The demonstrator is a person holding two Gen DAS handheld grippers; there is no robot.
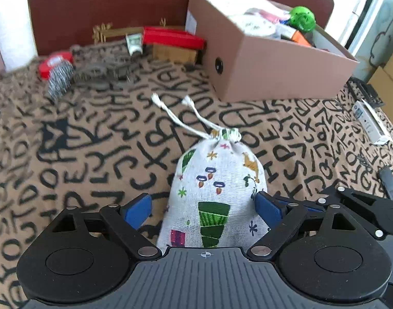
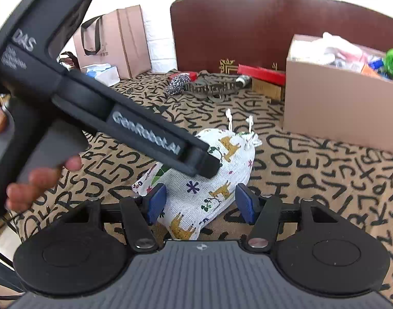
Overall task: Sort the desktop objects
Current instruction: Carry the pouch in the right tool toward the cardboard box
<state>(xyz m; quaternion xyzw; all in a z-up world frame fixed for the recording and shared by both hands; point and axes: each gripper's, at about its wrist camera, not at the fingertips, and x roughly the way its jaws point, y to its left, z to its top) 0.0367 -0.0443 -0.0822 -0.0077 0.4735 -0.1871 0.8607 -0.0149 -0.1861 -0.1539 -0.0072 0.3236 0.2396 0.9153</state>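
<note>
A white drawstring cloth pouch [image 1: 217,188] with printed trees and deer lies on the letter-patterned cloth. My left gripper [image 1: 203,208] is open, its blue pads on either side of the pouch's lower part. My right gripper [image 2: 200,203] is open too, straddling the same pouch [image 2: 196,195] from another side. The left gripper's black body [image 2: 145,134] crosses the right wrist view above the pouch. A brown cardboard box [image 1: 271,59] full of sorted items stands at the back right.
At the back lie a steel scourer [image 1: 60,77], a red tin [image 1: 54,61], a dark hair clip [image 1: 101,72], a small tube [image 1: 134,42] and a red-lidded wooden box [image 1: 173,45]. A white packet [image 1: 371,121] lies right. A paper bag [image 2: 114,41] stands off the table.
</note>
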